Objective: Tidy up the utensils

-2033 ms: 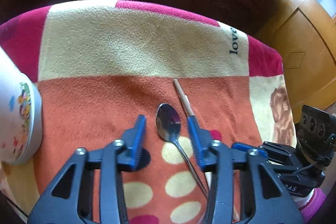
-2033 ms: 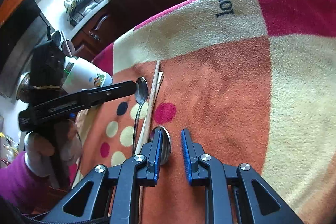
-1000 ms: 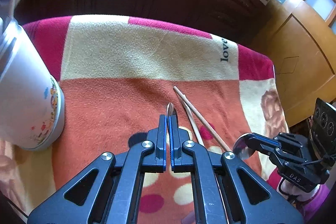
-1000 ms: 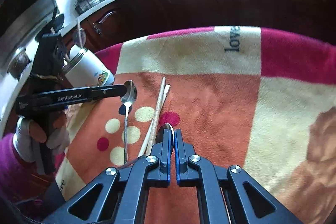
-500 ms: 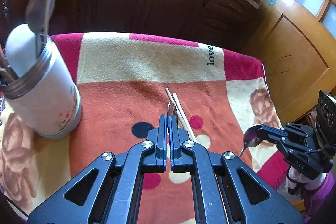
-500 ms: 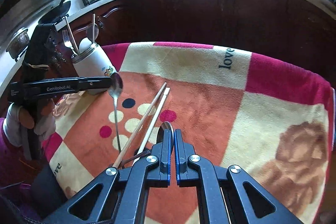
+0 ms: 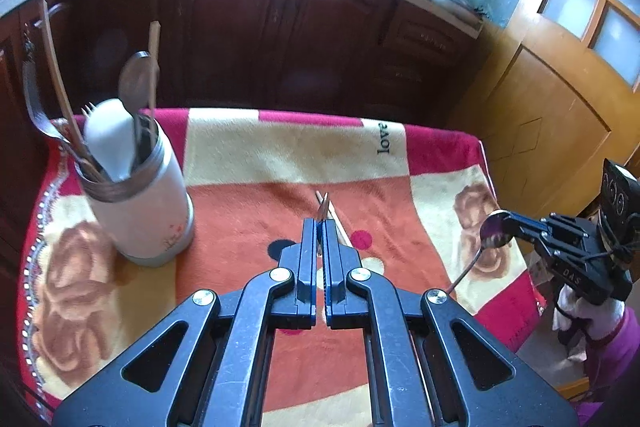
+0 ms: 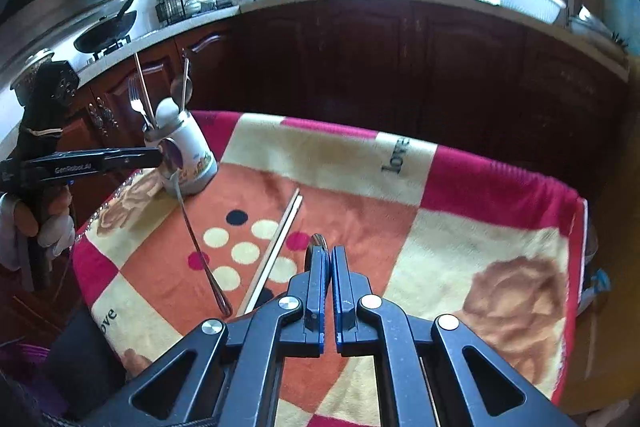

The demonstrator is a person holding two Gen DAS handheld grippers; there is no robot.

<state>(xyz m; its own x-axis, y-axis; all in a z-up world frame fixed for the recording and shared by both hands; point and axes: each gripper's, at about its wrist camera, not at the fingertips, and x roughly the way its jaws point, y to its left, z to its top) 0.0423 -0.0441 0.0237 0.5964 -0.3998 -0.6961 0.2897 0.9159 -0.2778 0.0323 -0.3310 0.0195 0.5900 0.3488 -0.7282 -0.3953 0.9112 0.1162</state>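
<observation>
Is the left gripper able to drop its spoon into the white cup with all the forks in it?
Probably yes. The left gripper is shut on a spoon and hangs right beside the cup. The cup's top is open but crowded with utensils, so the spoon must slip into a gap.

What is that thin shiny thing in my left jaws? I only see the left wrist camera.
Observer: It's a spoon. The right wrist view shows the left gripper pinching its bowl, with the handle hanging down.
Operator: And what are the sticks poking out behind my jaws?
Observer: They're two chopsticks. They lie side by side on the blanket, and neither gripper holds them.
</observation>
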